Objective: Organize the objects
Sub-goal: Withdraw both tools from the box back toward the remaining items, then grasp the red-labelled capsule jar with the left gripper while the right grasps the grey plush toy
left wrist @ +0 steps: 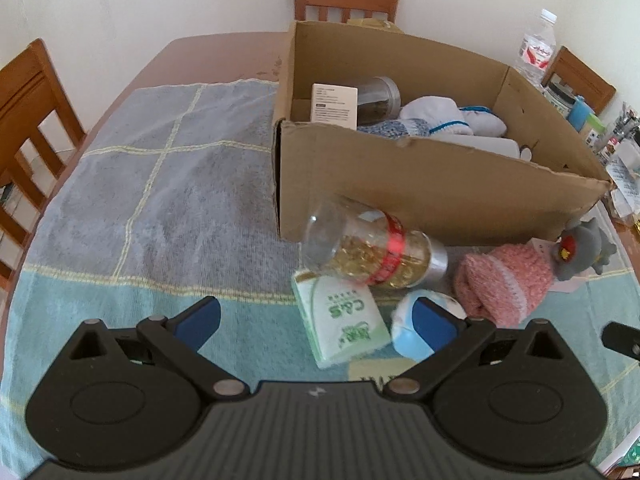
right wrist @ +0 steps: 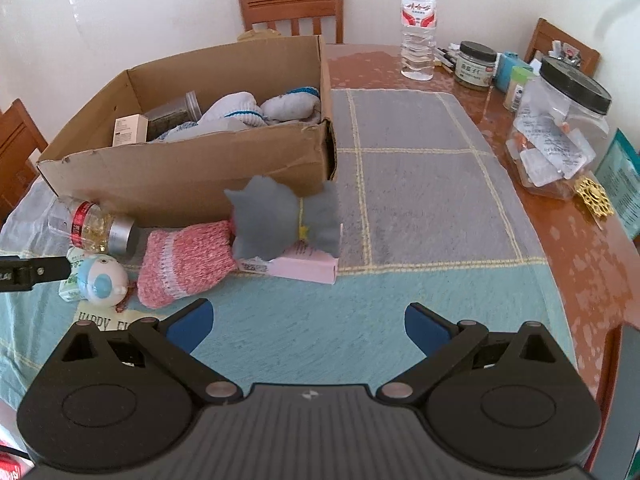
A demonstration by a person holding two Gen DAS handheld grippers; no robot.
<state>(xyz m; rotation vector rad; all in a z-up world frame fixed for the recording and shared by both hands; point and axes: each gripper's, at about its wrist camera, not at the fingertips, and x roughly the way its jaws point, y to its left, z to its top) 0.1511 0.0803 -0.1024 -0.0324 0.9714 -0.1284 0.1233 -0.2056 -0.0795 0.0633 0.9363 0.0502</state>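
A: In the left wrist view, what is the left gripper [left wrist: 318,322] doing?

B: Its blue pads are spread wide and hold nothing. It hangs over the checked cloth [left wrist: 160,184], on the near side of the cardboard box [left wrist: 432,188].

A: And what lies by that box?

B: A clear bottle of yellow capsules [left wrist: 372,248] lies on its side against the box's near wall. Just nearer than the bottle is a green and white tissue pack [left wrist: 340,320], with a small blue and white round toy [left wrist: 408,328] touching it and partly hidden by the gripper's right pad. A pink knitted sock [left wrist: 504,284] sits beside the toy, and a grey plush toy [left wrist: 584,248] leans near the box's right corner.

A: Inside the box?

B: A white carton [left wrist: 334,104], a dark jar [left wrist: 378,98] and white socks with blue trim [left wrist: 444,118].

A: Now the right wrist view.

B: The right gripper [right wrist: 308,326] is also released, fingers far apart, empty, over the cloth in front of the box. The grey plush sits on a pink flat box [right wrist: 304,266] just before the cardboard box's near right corner, the pink sock touching it. The capsule bottle lies at the box's left end.

A: Beyond the box?

B: A water bottle [right wrist: 418,24] stands on the table [right wrist: 592,248] to its right, with a large clear canister [right wrist: 560,128] farther right.
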